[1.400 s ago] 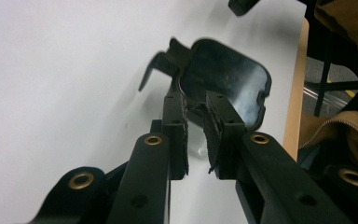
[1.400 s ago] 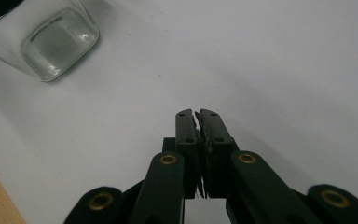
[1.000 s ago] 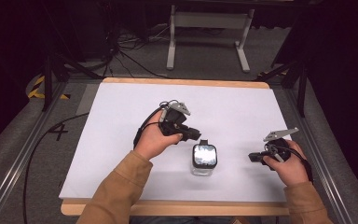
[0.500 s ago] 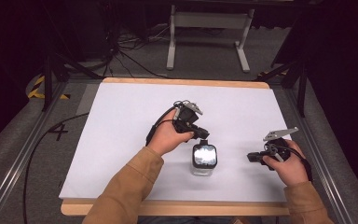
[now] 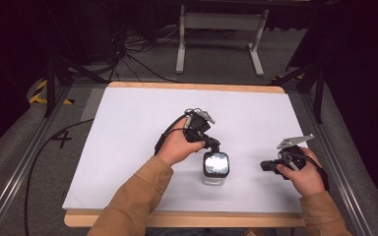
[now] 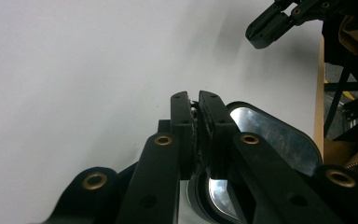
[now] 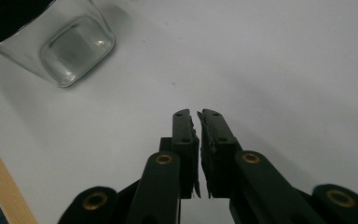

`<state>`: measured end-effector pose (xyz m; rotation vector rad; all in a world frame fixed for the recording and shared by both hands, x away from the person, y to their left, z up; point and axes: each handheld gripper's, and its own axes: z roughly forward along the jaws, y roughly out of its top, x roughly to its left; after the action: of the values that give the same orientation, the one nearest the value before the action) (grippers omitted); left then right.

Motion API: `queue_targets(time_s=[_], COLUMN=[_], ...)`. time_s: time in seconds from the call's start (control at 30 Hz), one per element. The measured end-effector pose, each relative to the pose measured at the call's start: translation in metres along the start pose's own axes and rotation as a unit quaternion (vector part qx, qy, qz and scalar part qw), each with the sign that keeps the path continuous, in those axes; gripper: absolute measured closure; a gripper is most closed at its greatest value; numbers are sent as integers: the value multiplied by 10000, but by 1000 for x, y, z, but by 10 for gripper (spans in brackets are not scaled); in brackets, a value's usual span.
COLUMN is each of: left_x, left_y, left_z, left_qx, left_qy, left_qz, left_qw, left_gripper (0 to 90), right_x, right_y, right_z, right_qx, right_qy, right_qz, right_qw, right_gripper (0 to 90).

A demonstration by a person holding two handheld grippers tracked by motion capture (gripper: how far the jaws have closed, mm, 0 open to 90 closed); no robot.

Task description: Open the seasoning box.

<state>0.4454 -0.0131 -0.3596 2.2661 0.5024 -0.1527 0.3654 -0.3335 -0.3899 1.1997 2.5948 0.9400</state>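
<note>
Left gripper [image 5: 211, 144] at the jar's lid [image 5: 215, 163], jaws seemingly together.

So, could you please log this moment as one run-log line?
left gripper: shut, above jar lid | right gripper: shut, empty, apart | glass jar: upright on table

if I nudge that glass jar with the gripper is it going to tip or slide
The glass jar looks squarish with a flat base, so it would probably slide, not roll. A high push near its dark lid might tip it. Smooth glass is likely slippery and breakable.
</note>
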Motion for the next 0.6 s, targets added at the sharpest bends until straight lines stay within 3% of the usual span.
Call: queue_targets(time_s=[0.3,0.6], left_x=[0,4], left_y=[0,0], left_z=[0,0], left_qx=[8,-25], left_qy=[15,-106], left_qz=[-117,-272], left_qw=[9999,9996], left_gripper=[868,868], right_x=[1,4], right_y=[1,2], right_z=[1,2], right_qx=[16,17], right_qy=[-23,-4], right_qz=[-39,-74], right_qw=[10000,10000], right_gripper=[849,847])
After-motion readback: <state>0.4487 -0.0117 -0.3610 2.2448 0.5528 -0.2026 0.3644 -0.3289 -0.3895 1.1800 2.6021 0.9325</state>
